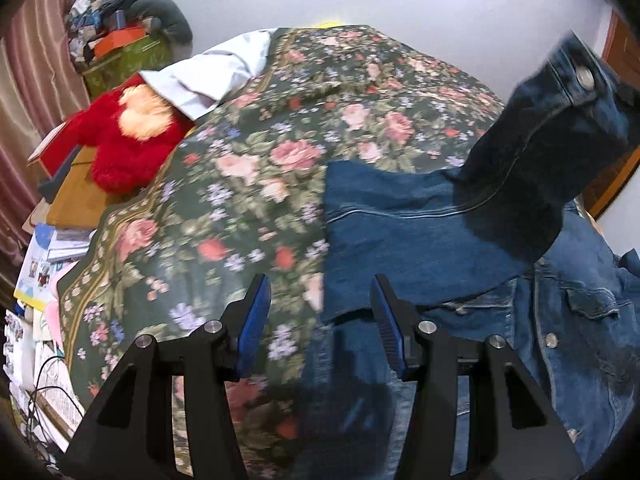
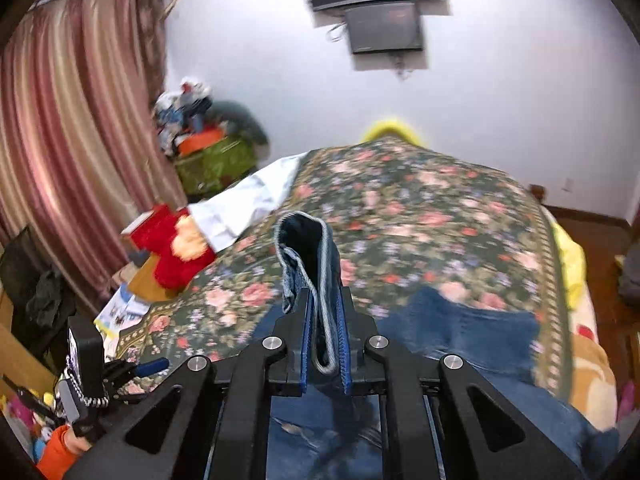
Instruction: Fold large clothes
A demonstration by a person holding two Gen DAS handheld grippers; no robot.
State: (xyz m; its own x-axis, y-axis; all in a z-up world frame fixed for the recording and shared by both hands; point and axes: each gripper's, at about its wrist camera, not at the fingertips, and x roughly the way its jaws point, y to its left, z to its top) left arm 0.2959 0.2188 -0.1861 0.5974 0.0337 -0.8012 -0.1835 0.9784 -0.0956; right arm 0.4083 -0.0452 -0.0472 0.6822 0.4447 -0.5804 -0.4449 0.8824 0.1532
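Pinching the cuff [image 2: 306, 276] tight, the right claw [image 2: 325, 344] should carry that sleeve across the denim jacket [image 1: 568, 320] spread on the bed [image 1: 248, 184] below, while the half-open, empty left claw [image 1: 320, 320] waits over the hem.

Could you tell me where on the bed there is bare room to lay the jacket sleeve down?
The flowered bedspread is bare between the denim jacket, the white pillow and the red plush toy. The bedside, with its papers, is crowded.
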